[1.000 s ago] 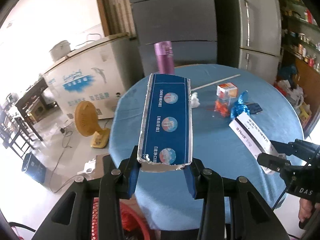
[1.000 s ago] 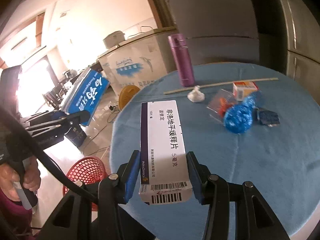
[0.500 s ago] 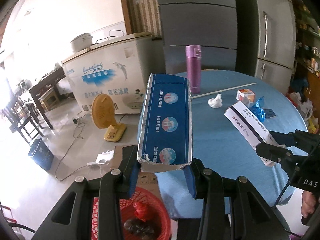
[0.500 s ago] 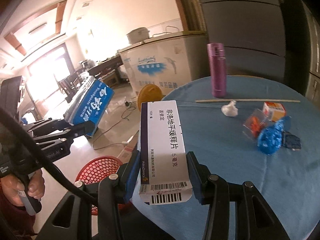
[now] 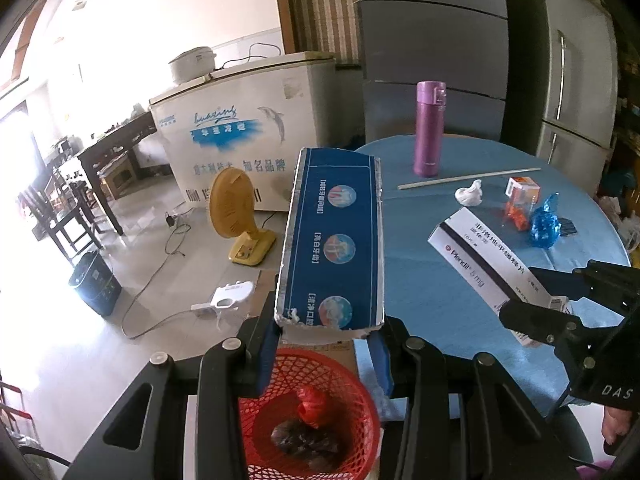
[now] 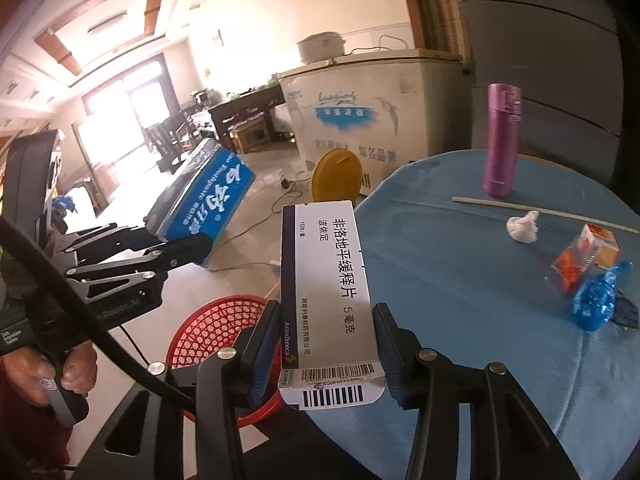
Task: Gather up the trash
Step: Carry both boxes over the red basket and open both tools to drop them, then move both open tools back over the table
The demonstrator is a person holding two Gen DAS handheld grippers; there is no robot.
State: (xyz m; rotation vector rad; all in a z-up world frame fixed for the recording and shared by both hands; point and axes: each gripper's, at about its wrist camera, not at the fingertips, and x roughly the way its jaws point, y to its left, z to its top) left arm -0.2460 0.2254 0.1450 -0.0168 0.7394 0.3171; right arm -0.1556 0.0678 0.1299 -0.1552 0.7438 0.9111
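My left gripper [image 5: 326, 354] is shut on a long blue toothpaste box [image 5: 334, 240], held above the floor just left of the round blue table. A red mesh basket [image 5: 356, 384] with dark and red trash in it sits directly below that box. My right gripper [image 6: 326, 354] is shut on a white medicine box [image 6: 324, 280] with a barcode end, held at the table's left edge. The red basket [image 6: 208, 328] lies on the floor below and left of it. The toothpaste box [image 6: 204, 200] also shows at the left in the right wrist view.
On the blue table [image 6: 460, 288] stand a purple flask [image 6: 500, 140], a thin stick [image 6: 540, 210], a crumpled white tissue [image 6: 522, 226], an orange-white carton [image 6: 600, 242] and a blue wrapper [image 6: 596, 300]. A yellow fan [image 5: 236, 208], a white chest freezer [image 5: 240, 132], cables and a dark bin [image 5: 94, 282] occupy the floor.
Both grippers have swung left off the table with their boxes still gripped. The red basket has come into view below the left gripper and nearer the right one.
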